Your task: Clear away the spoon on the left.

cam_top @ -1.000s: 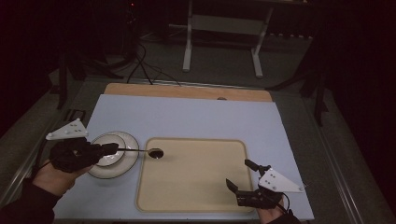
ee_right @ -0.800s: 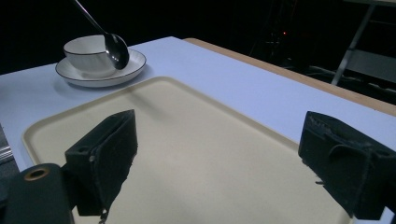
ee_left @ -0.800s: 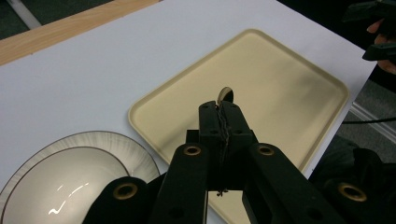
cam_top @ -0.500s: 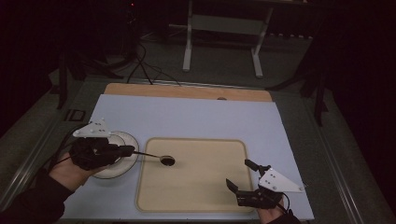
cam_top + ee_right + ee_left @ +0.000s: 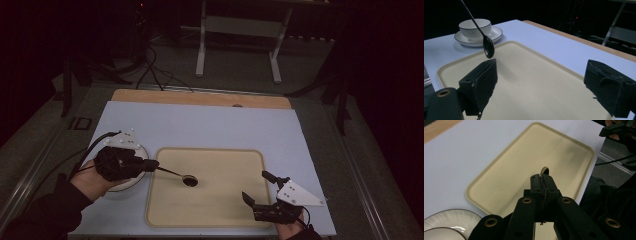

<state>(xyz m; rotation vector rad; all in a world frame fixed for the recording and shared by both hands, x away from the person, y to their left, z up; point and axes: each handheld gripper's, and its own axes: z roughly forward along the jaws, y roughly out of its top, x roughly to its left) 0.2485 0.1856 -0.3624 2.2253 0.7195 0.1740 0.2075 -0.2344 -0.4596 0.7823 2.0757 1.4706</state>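
Jaws of the left gripper [image 5: 150, 164] are clamped tight on the handle of a dark spoon [image 5: 184, 176], whose bowl hangs just above the beige tray [image 5: 225, 212] near its nine o'clock edge. Compared with a second ago, the spoon has travelled from the table beside the saucer [image 5: 496, 32] toward three o'clock and now sits over the tray, so the carry looks close to a set-down there. At the tray's five o'clock corner the right gripper [image 5: 260, 196] rests unmoved, its jaws standing wide with nothing between them.

From the right gripper view, a white cup [image 5: 475, 26] stands on the saucer at ten o'clock; its inside cannot be made out. No object lies on the tray, and the spoon's bowl seems to carry nothing.
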